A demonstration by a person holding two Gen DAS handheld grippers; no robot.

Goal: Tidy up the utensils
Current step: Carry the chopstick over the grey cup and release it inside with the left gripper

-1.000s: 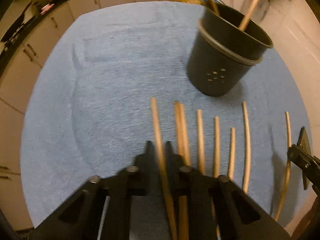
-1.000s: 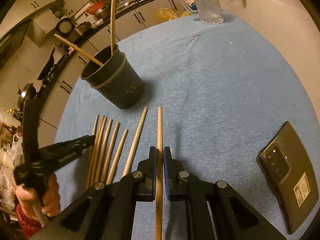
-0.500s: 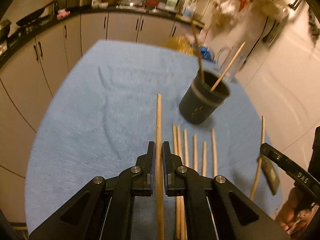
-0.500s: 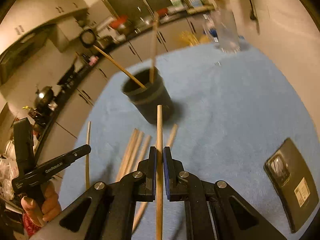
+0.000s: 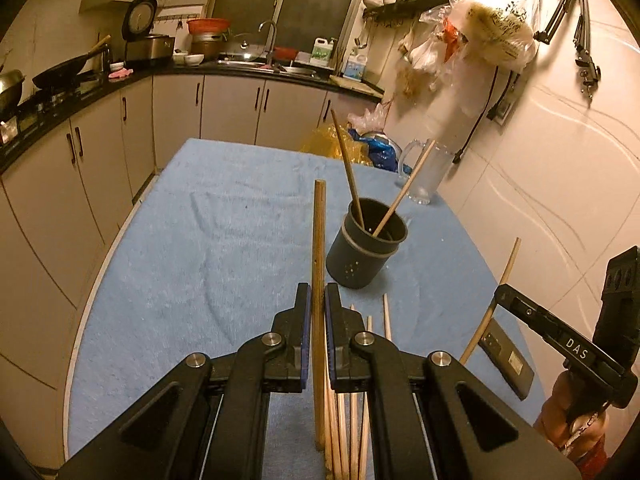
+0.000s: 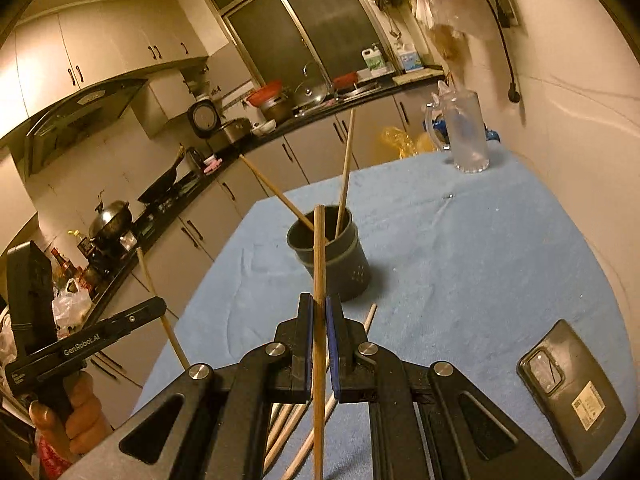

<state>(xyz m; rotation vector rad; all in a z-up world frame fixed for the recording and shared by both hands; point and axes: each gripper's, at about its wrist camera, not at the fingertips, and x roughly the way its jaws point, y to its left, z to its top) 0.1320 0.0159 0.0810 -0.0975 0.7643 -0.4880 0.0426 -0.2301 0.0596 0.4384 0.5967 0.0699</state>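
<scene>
A dark grey utensil cup (image 5: 364,254) (image 6: 334,258) stands on the blue cloth with two wooden chopsticks leaning in it. My left gripper (image 5: 317,300) is shut on a wooden chopstick (image 5: 319,240) that rises above the table, just left of the cup. My right gripper (image 6: 319,310) is shut on another chopstick (image 6: 319,256), whose tip lines up with the cup's rim. Several loose chopsticks (image 5: 356,400) (image 6: 296,420) lie on the cloth below both grippers. Each gripper shows in the other's view, holding its stick.
A clear glass jug (image 5: 426,174) (image 6: 466,136) stands at the far end of the table (image 5: 180,240). A black phone (image 6: 570,392) (image 5: 508,354) lies near the right edge. Kitchen cabinets and a cluttered counter line the left and back; a wall is at the right.
Both grippers have lifted away from the cloth, each carrying its chopstick up off the row. The views have tilted up, so the cup looks farther off and the kitchen shows.
</scene>
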